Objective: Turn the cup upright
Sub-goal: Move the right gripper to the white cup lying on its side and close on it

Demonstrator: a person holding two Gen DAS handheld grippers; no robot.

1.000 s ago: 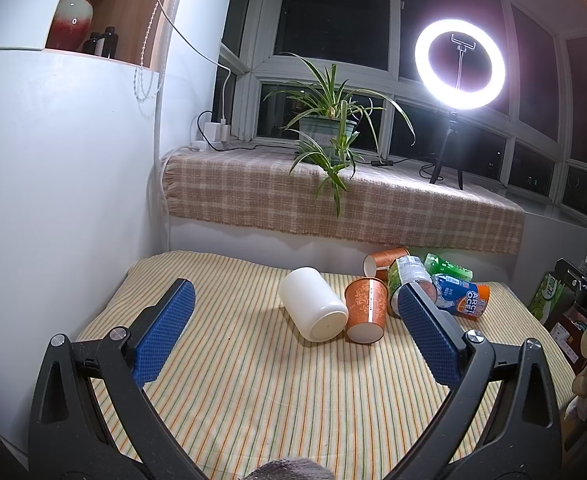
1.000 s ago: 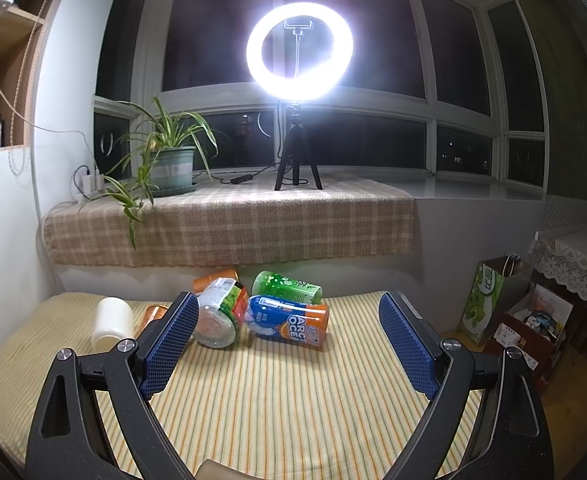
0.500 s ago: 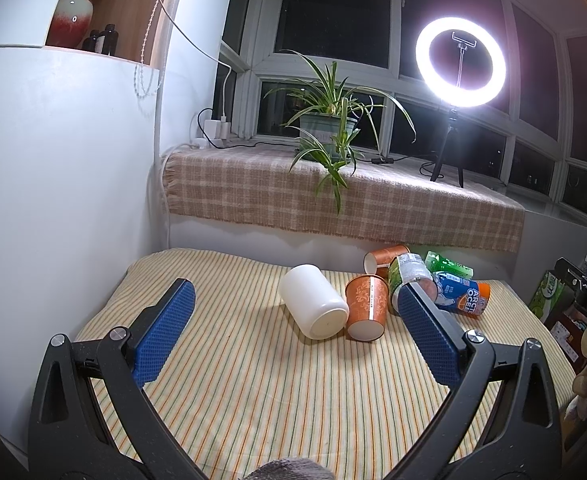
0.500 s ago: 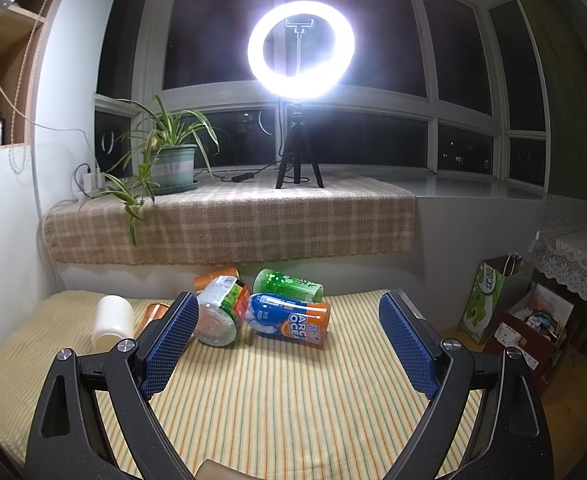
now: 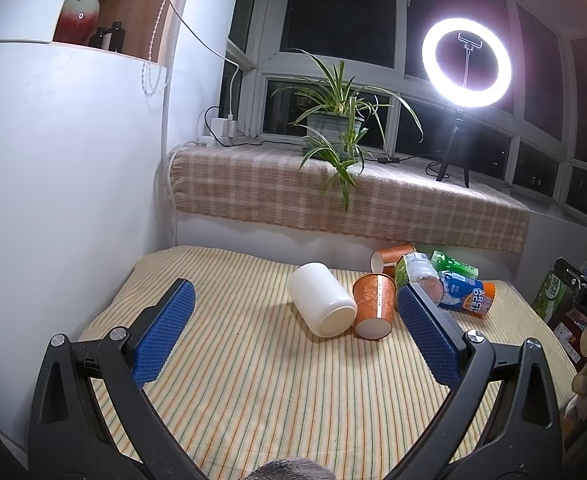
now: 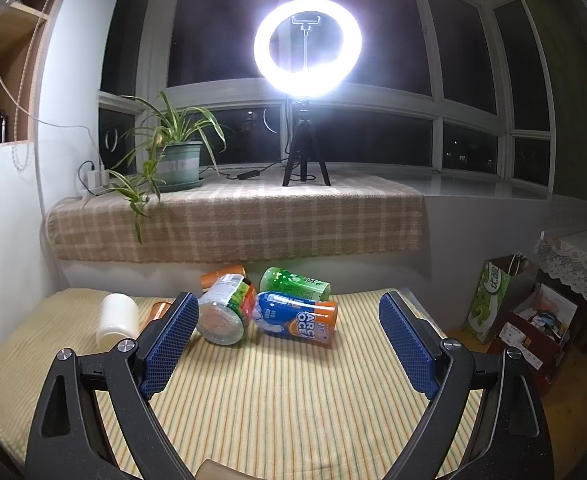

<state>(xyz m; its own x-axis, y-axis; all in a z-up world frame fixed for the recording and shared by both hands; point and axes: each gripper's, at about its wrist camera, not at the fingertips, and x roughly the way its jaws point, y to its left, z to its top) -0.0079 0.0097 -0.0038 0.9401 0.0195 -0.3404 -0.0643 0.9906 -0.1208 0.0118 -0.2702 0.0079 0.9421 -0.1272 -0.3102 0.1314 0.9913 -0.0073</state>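
Observation:
A white cup (image 5: 323, 305) lies on its side on the striped mat (image 5: 253, 380), its base toward me. An orange patterned paper cup (image 5: 374, 305) lies beside it, touching its right side, and a second orange cup (image 5: 391, 256) lies behind. My left gripper (image 5: 293, 320) is open and empty, in front of the white cup with the cup between its fingers' line of sight. My right gripper (image 6: 289, 334) is open and empty, in front of the cans. The white cup (image 6: 118, 318) shows at the left in the right wrist view.
A clear jar (image 6: 225, 312), a blue-orange can (image 6: 297, 318) and a green can (image 6: 293, 282) lie on the mat at the back. A white wall (image 5: 53, 200) is at left. A plaid-covered sill holds a plant (image 5: 337, 128) and ring light (image 5: 466, 58). Bags (image 6: 493, 304) stand at right.
Both grippers have shifted only slightly; the left view has crept a little toward the cups. Nothing was grasped or moved.

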